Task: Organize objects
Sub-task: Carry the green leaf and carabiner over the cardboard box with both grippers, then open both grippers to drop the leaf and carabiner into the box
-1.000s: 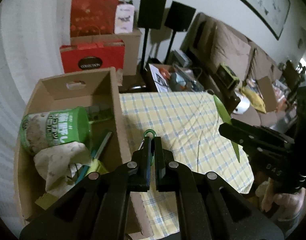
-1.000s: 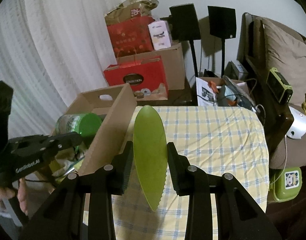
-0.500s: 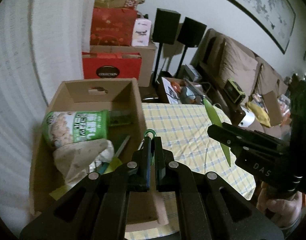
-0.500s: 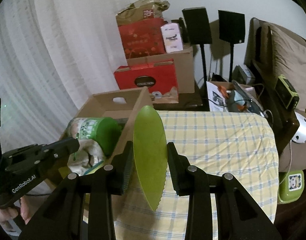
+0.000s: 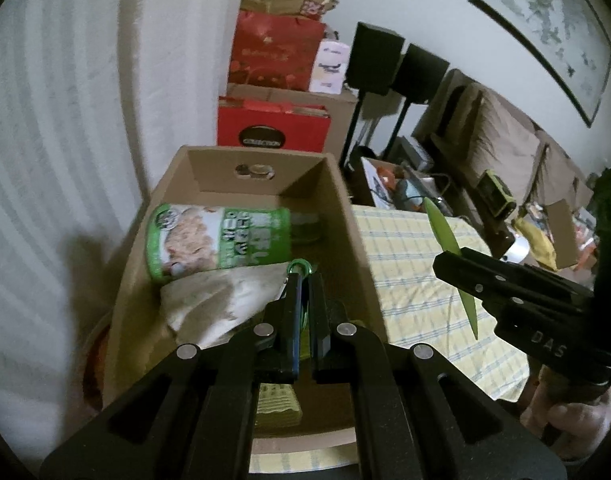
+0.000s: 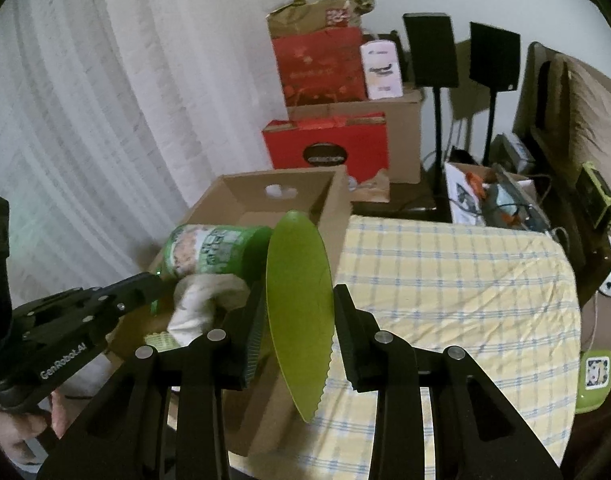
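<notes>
An open cardboard box point(image 5: 341, 216) point(image 6: 225, 196) stands at the left end of the yellow checked table point(image 5: 409, 264) point(image 6: 445, 280). A green snack canister point(image 5: 217, 238) point(image 6: 213, 250) and a crumpled white bag point(image 5: 221, 300) point(image 6: 197, 300) lie inside. My left gripper point(image 5: 303, 280) point(image 6: 153, 280) is shut on a green carabiner point(image 5: 299, 267) and hangs over the box. My right gripper point(image 6: 299, 300) point(image 5: 449, 256) is shut on a flat green serrated leaf-shaped plastic piece point(image 6: 299, 292) point(image 5: 449, 252), held over the box's right wall.
Red gift bags point(image 6: 325, 148) and cartons stack behind the box by the curtain. Two black speakers point(image 6: 429, 48) stand on poles. A sofa point(image 6: 585, 120) and cluttered side table lie right. A green packet point(image 5: 275, 404) lies at the box's near end.
Both grippers moved left toward the box. The left gripper with the carabiner went from above the tablecloth to over the box interior. The right gripper carried the green piece to the box wall.
</notes>
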